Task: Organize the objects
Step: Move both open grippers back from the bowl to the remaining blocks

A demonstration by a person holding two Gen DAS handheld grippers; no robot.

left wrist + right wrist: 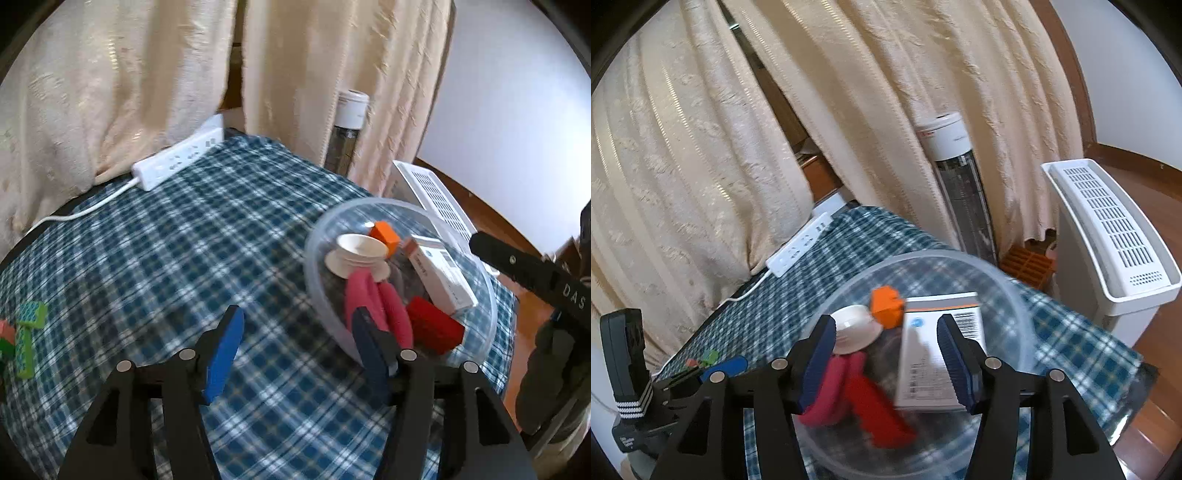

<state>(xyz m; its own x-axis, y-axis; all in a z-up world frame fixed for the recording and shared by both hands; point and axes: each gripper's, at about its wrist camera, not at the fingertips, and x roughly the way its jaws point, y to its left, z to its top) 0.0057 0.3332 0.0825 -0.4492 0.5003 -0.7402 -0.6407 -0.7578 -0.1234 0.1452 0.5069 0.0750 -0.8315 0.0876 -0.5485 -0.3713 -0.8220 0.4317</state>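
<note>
On a blue plaid tablecloth (192,236), a clear plastic bowl (321,280) holds the gathered objects.
Cream curtains (110,81) hang behind the table; a white power strip (177,158) lies at its far edge, and a white slatted appliance (1108,229) stands on the wood floor. Inside the bowl sit a white box (938,354), orange block (385,234), red block (434,325), pink item (364,295) and white cup (360,245). Green blocks (27,332) are cut off at the left edge. Left gripper (295,332) and right gripper (886,350) both stand with jaws apart, gripping nothing; motion blur softens the bowl's contents.
</note>
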